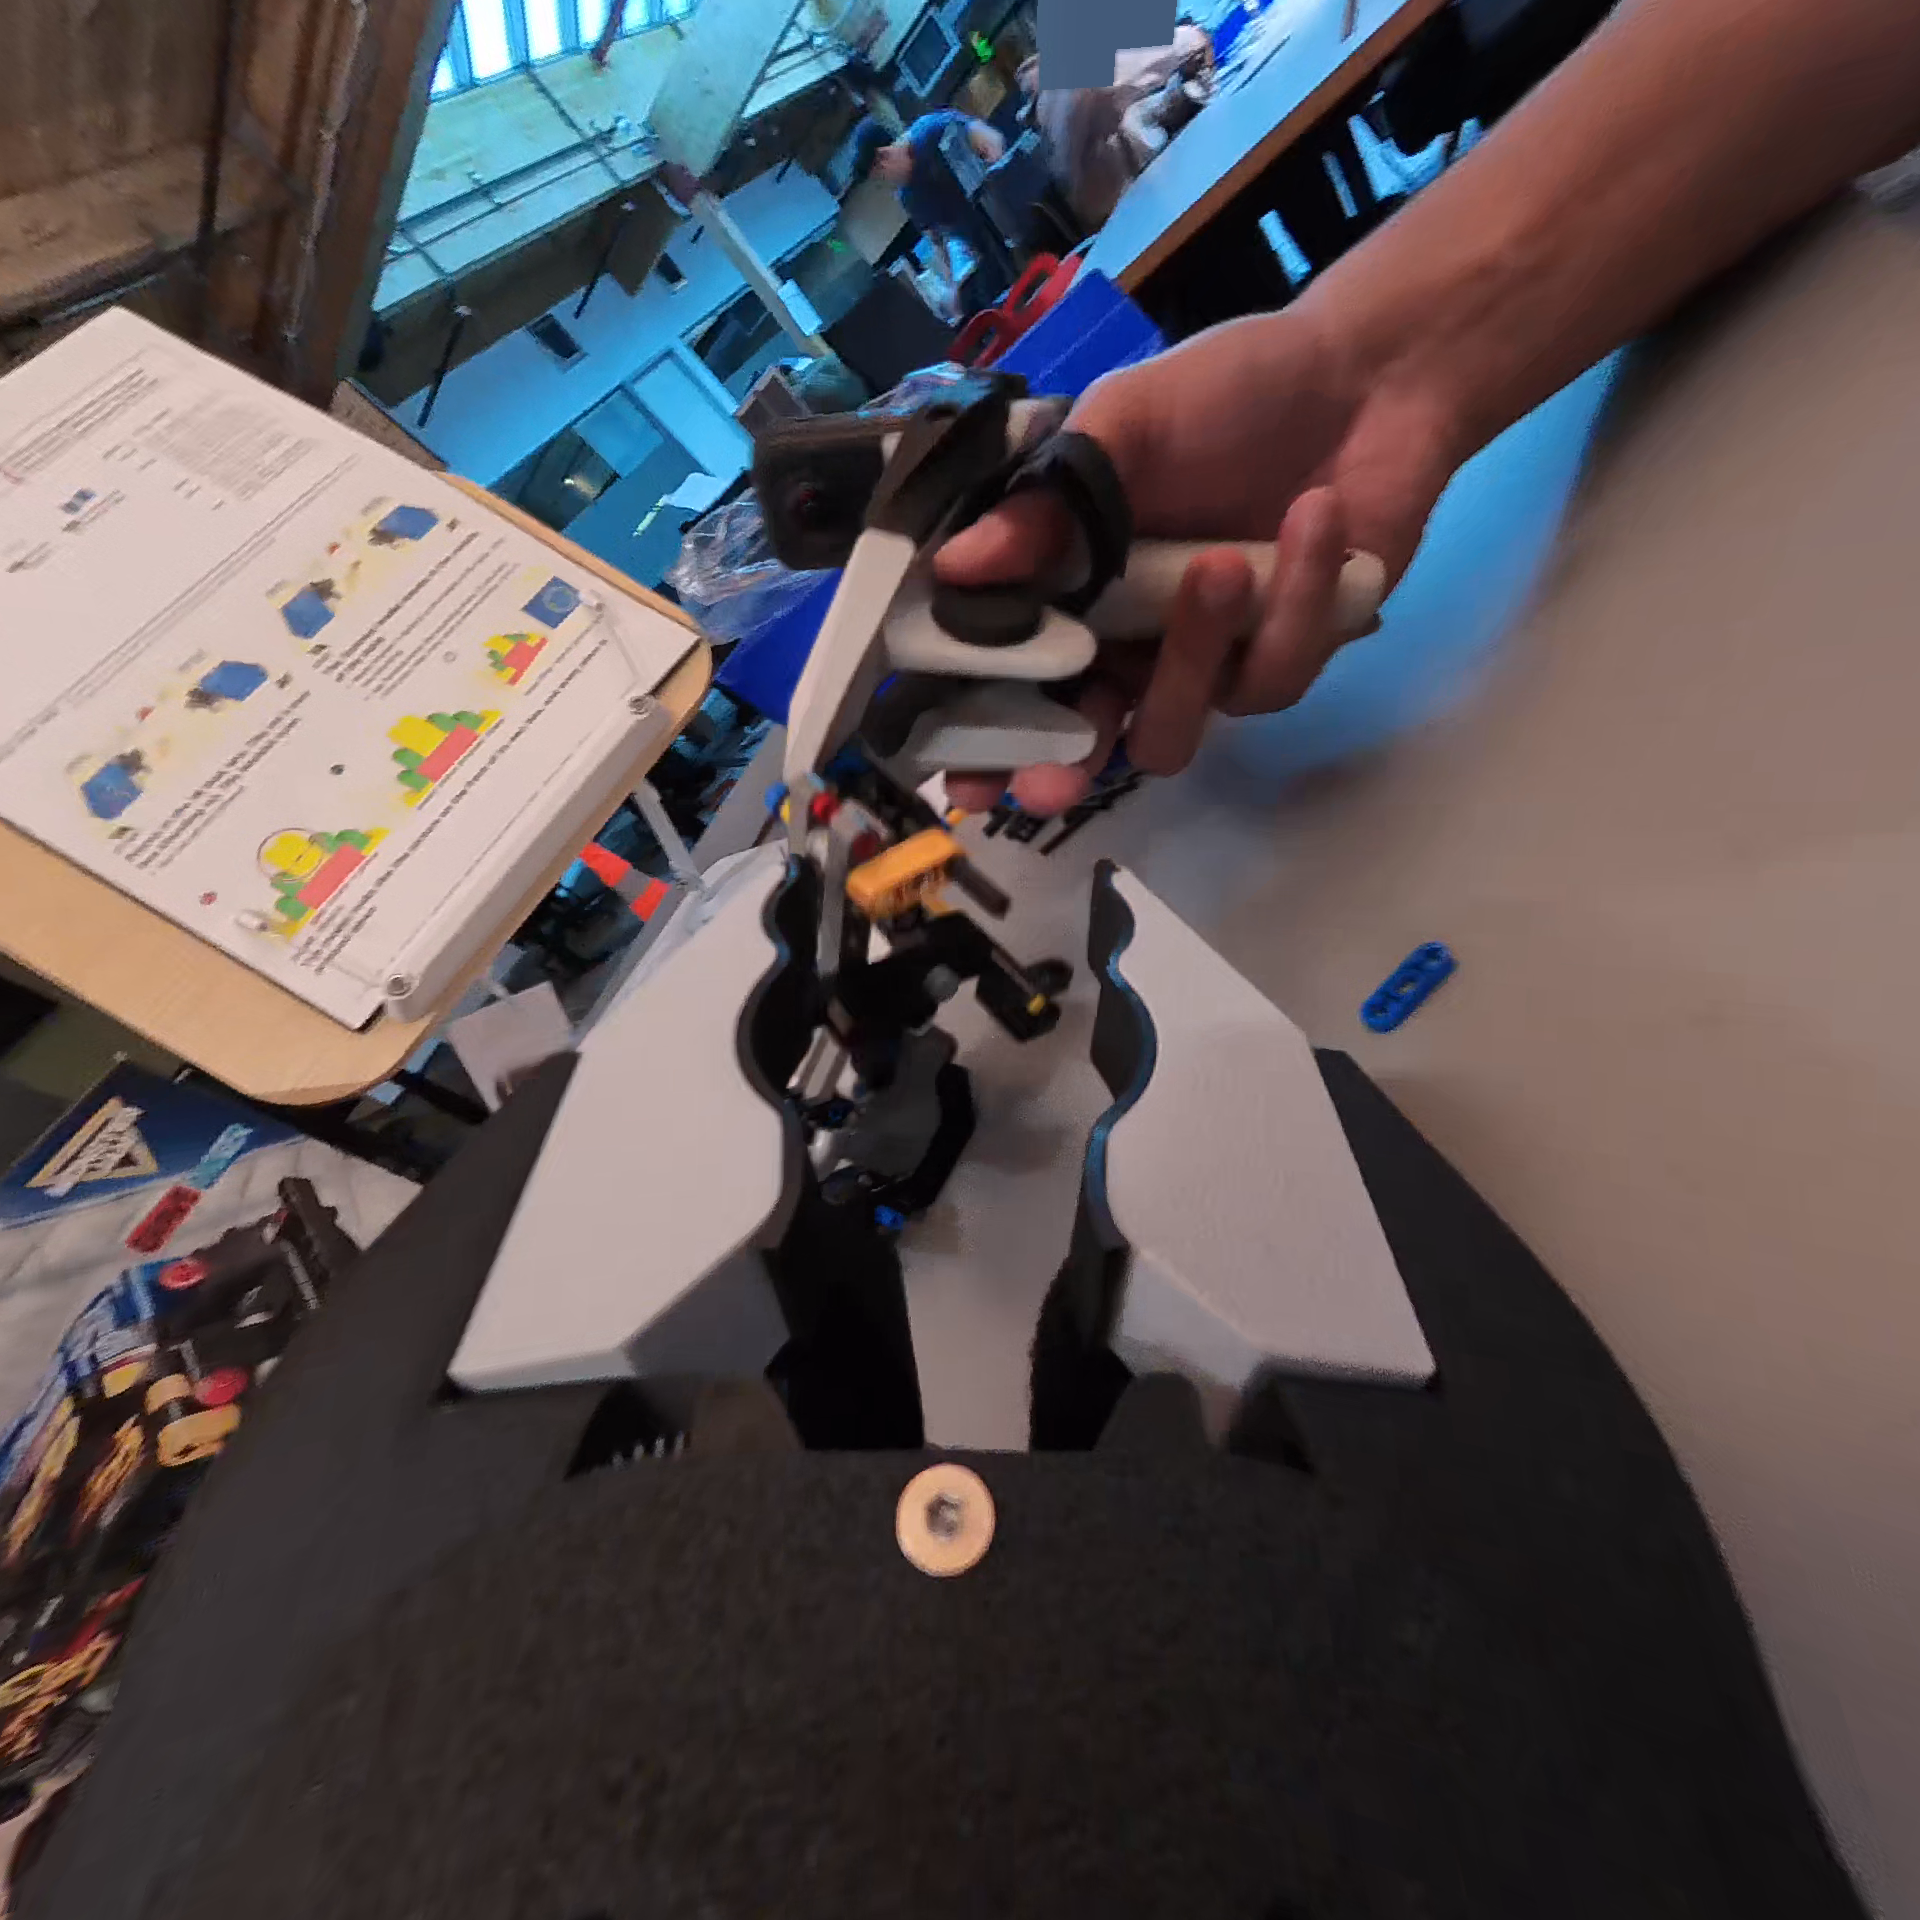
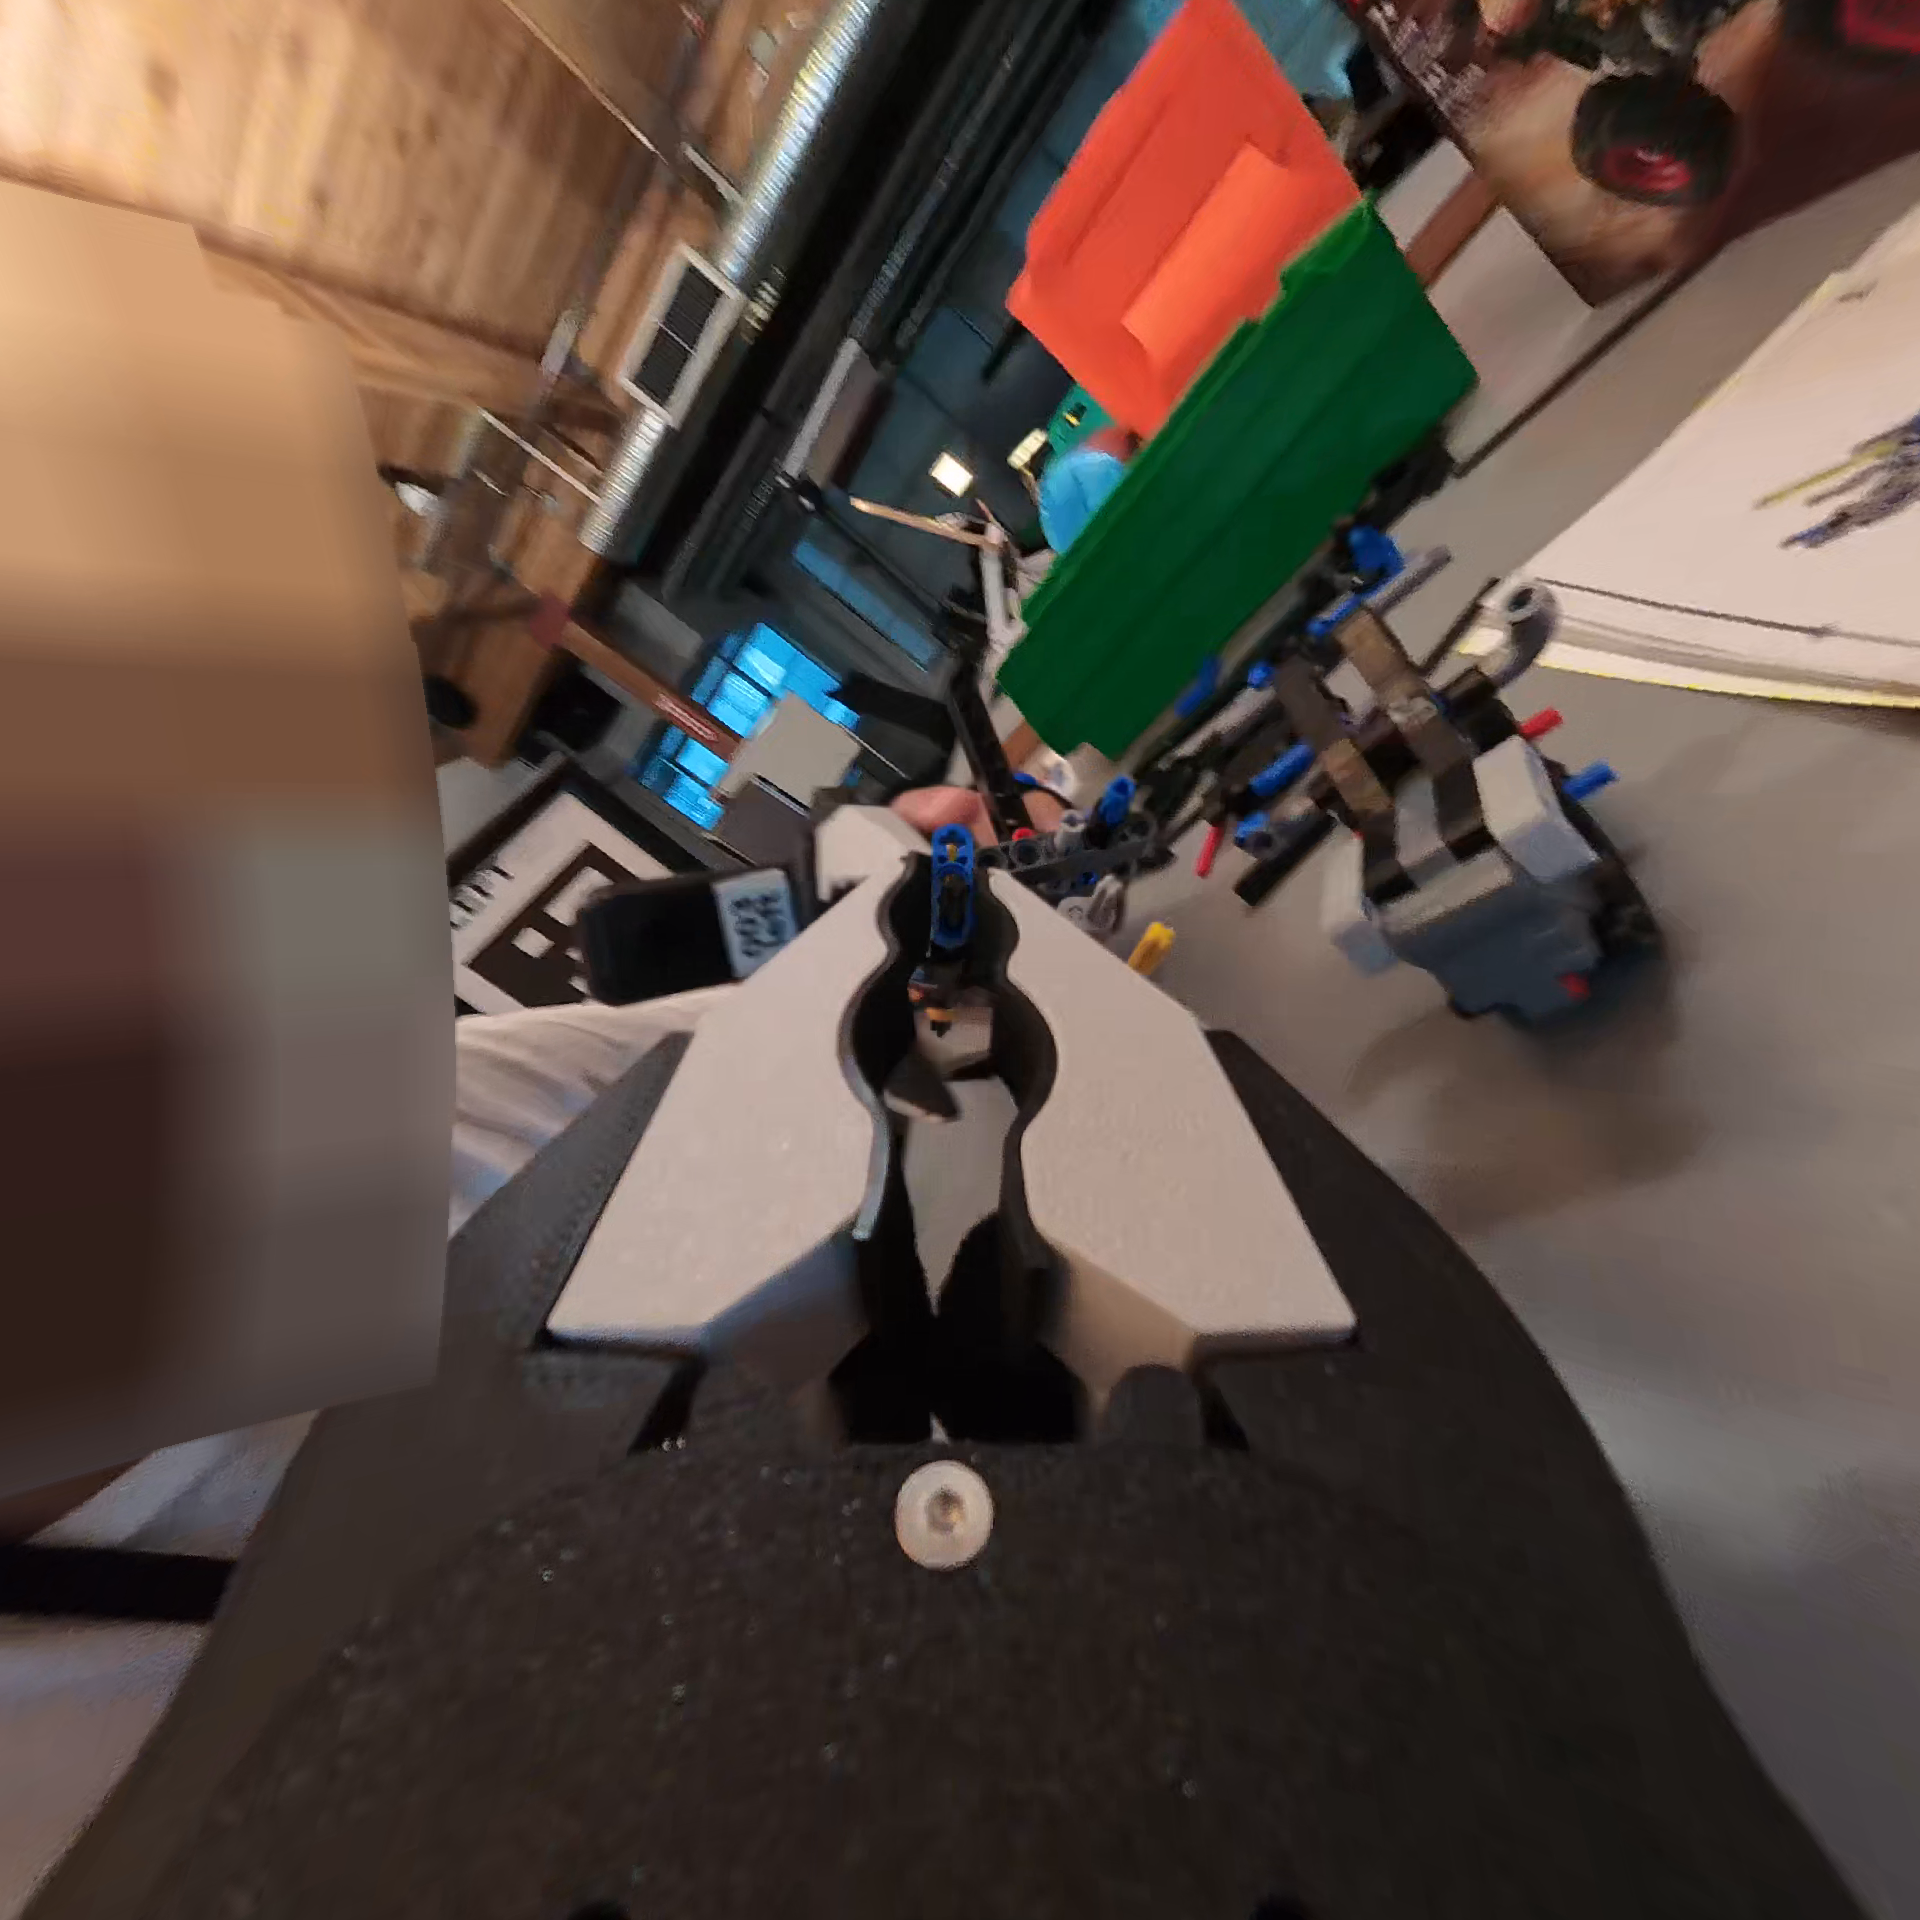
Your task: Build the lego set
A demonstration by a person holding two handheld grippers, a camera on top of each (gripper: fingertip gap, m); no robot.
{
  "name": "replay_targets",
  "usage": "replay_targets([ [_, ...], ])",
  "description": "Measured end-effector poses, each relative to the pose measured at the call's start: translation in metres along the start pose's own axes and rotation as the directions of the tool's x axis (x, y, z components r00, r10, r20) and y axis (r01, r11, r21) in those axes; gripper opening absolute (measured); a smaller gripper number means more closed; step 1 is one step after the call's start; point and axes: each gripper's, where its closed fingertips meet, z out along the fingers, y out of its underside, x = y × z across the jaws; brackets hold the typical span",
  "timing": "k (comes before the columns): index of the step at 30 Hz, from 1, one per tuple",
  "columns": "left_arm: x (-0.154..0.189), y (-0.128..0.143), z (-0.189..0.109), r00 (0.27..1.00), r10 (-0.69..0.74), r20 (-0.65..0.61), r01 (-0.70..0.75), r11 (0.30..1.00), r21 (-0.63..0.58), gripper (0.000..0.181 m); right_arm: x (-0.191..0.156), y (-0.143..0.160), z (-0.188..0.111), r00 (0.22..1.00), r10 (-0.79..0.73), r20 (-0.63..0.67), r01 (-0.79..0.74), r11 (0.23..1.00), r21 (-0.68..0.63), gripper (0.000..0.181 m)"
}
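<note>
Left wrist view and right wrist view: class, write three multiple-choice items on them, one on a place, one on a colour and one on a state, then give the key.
1. Left wrist view: where does the loose blue beam lie?
A on the instruction sheet; B on the grey table; C on the Lego box.
2. Right wrist view: what colour is the big bin?
A green; B yellow; C white.
3. The right hand-held gripper is:
A wide open; B lying on the table; C shut on a blue piece.

Key: 1 B, it rests on bare tabletop; 2 A, its wall is plainly green; 3 C, its tips pinch the piece.
</note>
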Motion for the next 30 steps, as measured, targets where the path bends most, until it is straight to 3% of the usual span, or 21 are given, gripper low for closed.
replay_targets([
  [4,0.007,0.003,0.002,0.999,0.004,-0.034,-0.005,1.0,-0.027,0.055,0.011,0.014,0.0,0.982,-0.158,-0.104,0.143,0.979,-0.143,0.006],
  [8,0.014,0.006,0.002,0.996,0.037,-0.081,-0.041,0.998,-0.055,0.052,0.008,0.026,-0.001,0.971,-0.216,-0.103,0.183,0.947,-0.263,0.006],
  [17,0.016,0.022,0.005,0.951,0.304,-0.062,-0.31,0.925,-0.218,0.059,-0.001,0.048,0.003,0.872,-0.479,-0.098,0.396,0.81,-0.432,0.006],
  [23,0.027,0.025,0.007,0.937,0.339,-0.085,-0.349,0.913,-0.212,0.047,-0.007,0.064,0.011,0.872,-0.489,-0.035,0.419,0.78,-0.464,0.006],
  [30,0.019,0.028,0.01,0.953,0.302,-0.038,-0.302,0.921,-0.248,0.046,-0.004,0.054,0.009,0.87,-0.489,-0.065,0.418,0.8,-0.43,0.007],
])
